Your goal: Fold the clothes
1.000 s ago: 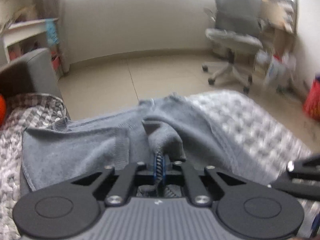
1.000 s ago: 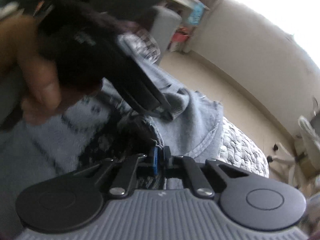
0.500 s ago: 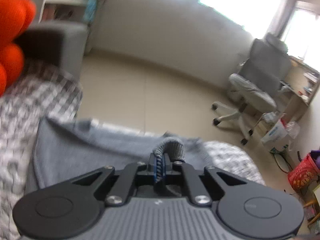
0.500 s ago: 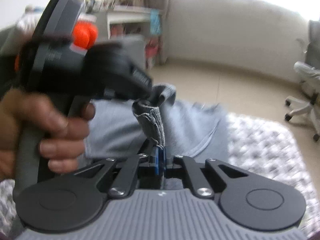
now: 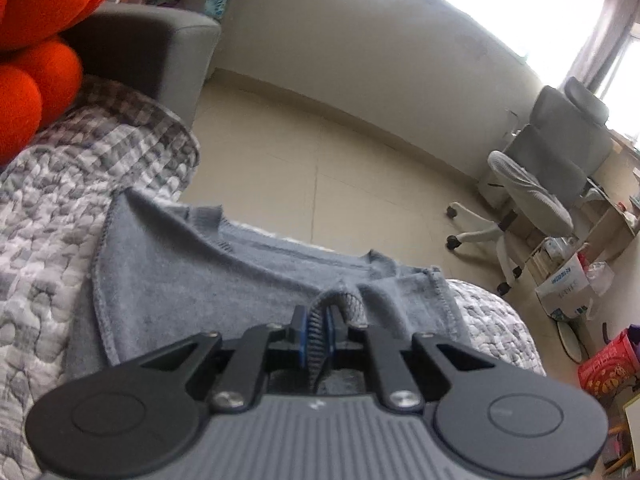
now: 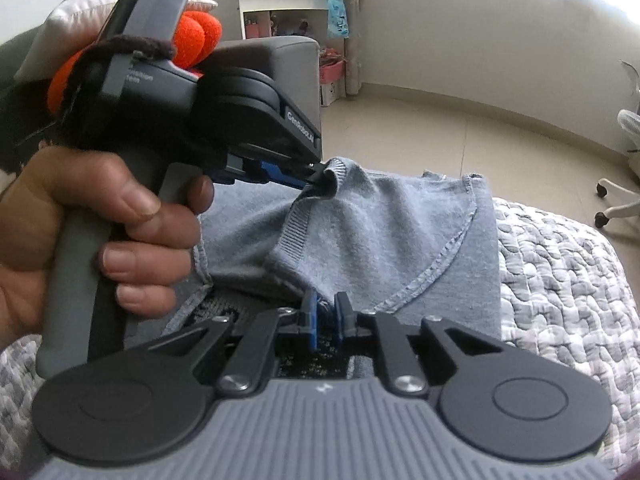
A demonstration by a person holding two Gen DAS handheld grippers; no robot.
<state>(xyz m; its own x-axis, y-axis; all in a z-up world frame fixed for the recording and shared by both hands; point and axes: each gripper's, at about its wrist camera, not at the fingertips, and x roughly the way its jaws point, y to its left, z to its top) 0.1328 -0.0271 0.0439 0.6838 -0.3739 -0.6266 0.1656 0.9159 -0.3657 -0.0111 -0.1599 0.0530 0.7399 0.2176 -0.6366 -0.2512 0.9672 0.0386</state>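
My left gripper (image 5: 318, 330) pinches the grey sweater's (image 5: 192, 280) ribbed edge; my right gripper (image 6: 325, 322) has just been opening, cloth loose between its jaws.

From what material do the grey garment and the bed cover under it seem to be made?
Grey garment: probably a soft cotton-like knit with a matte, slightly fuzzy face; its edge shows ribbing and stitched seams. Bed cover: seemingly quilted fabric, grey and white, matte; its puffy stitched bumps suggest padding. The exact fibre cannot be told.

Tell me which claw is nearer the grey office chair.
Right. The right claw works the grey sweater's edge on the chair's side; the left claw, pinching the ribbed hem, sits further toward the sofa arm.
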